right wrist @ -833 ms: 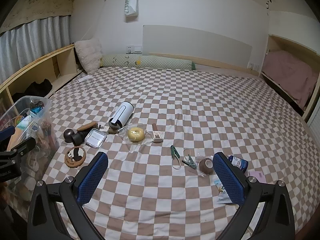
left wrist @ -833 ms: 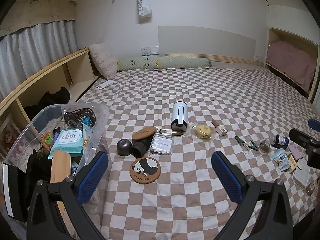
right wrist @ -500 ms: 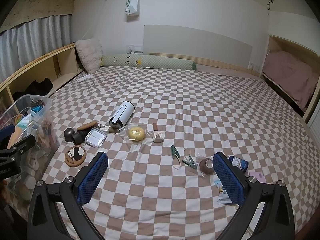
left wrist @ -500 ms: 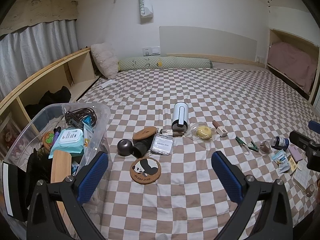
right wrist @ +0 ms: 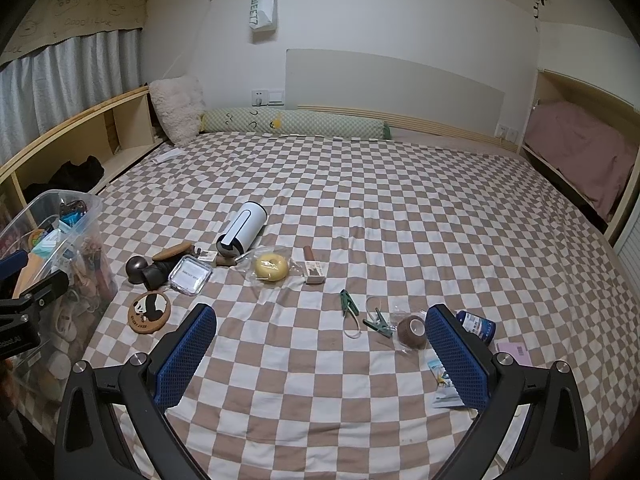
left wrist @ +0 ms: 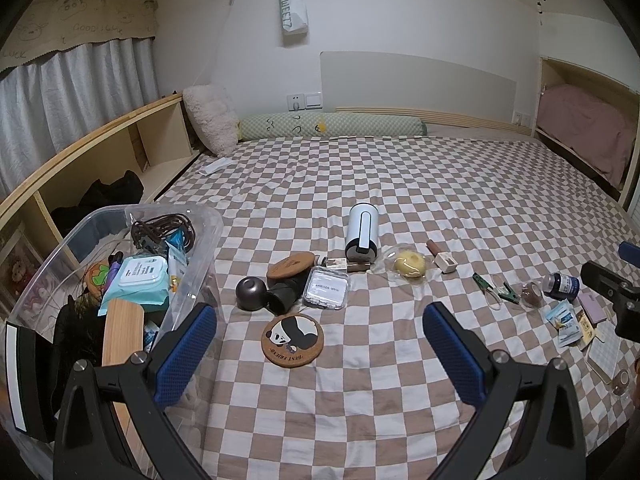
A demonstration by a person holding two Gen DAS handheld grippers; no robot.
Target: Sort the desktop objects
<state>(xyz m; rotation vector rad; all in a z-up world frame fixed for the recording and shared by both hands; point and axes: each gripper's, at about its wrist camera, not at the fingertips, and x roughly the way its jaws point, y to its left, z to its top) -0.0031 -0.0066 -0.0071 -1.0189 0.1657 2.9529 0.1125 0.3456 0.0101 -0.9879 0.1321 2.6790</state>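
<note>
Small objects lie in a row on the checkered bed. A panda coaster (left wrist: 292,337) (right wrist: 149,312) lies nearest, with a clear case (left wrist: 325,287), a dark knob (left wrist: 251,294) and a white cylinder (left wrist: 362,235) (right wrist: 241,230) behind it. A yellow ring in plastic (left wrist: 409,263) (right wrist: 272,267), green clips (right wrist: 348,303), a tape roll (right wrist: 413,330) and a blue bottle (right wrist: 476,325) lie further right. My left gripper (left wrist: 320,354) is open and empty above the coaster. My right gripper (right wrist: 320,354) is open and empty near the tape roll.
A clear plastic bin (left wrist: 200,240) (right wrist: 86,236) holding several items stands at the bed's left edge. A wooden shelf (left wrist: 100,148) runs along the left wall. Pillows (left wrist: 332,126) lie at the headboard. Sachets and cards (left wrist: 568,320) lie at the right edge.
Both grippers have drifted very slightly; the views shift a little. Nothing on the bed has moved.
</note>
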